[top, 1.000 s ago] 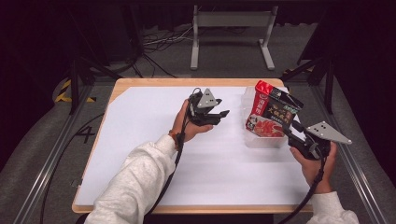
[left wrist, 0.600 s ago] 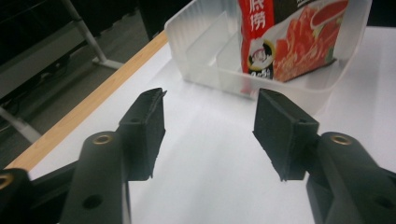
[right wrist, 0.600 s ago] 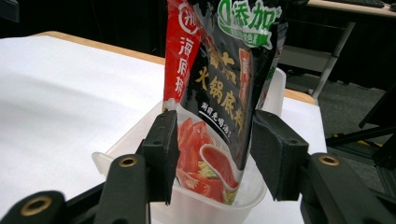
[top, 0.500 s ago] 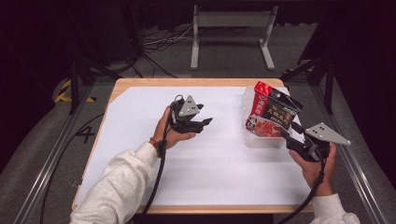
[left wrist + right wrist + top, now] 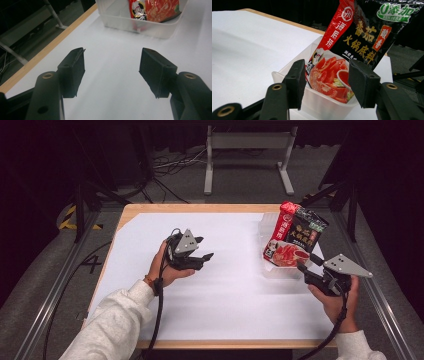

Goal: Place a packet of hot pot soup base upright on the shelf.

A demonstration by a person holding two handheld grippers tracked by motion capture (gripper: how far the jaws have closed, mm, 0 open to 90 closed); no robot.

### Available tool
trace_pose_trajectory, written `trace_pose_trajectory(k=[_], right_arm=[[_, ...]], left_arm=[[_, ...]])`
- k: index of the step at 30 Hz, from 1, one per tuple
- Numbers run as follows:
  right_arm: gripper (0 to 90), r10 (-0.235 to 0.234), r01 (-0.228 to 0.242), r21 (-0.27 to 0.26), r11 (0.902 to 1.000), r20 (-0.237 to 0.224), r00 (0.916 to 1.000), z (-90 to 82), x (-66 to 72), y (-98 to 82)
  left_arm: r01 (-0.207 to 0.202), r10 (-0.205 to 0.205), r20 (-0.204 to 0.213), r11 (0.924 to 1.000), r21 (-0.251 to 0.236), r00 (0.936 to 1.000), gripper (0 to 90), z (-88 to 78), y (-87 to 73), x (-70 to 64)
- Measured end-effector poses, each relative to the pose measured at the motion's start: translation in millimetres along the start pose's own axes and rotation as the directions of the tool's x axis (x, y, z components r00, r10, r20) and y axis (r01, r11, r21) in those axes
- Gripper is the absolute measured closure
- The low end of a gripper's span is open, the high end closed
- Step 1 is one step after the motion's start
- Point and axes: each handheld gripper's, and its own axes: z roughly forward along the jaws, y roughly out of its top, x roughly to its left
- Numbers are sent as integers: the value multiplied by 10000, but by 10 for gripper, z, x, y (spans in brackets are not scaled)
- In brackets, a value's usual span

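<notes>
Both my grippers have just been opening, nothing between their jaws: left gripper point(image 5: 200, 256) mid-table, right gripper point(image 5: 306, 268) at the clear tub point(image 5: 280, 272). Farther right, the sauce packet point(image 5: 295, 242) stands inside it; only withdrawing seems left.

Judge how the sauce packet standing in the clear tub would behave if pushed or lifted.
The packet leans in the tub, most of it above the rim, so a push would probably tip it. It looks like a glossy pouch, likely floppy and somewhat slippery.
</notes>
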Motion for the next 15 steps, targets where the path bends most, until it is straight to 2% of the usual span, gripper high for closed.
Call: trace_pose_trajectory(k=[15], right_arm=[[439,-373,380,242,9990,-295,9989,1,54,-49]], left_arm=[[205,-189,-447,9991,360,9988,339,-324,-311,27]])
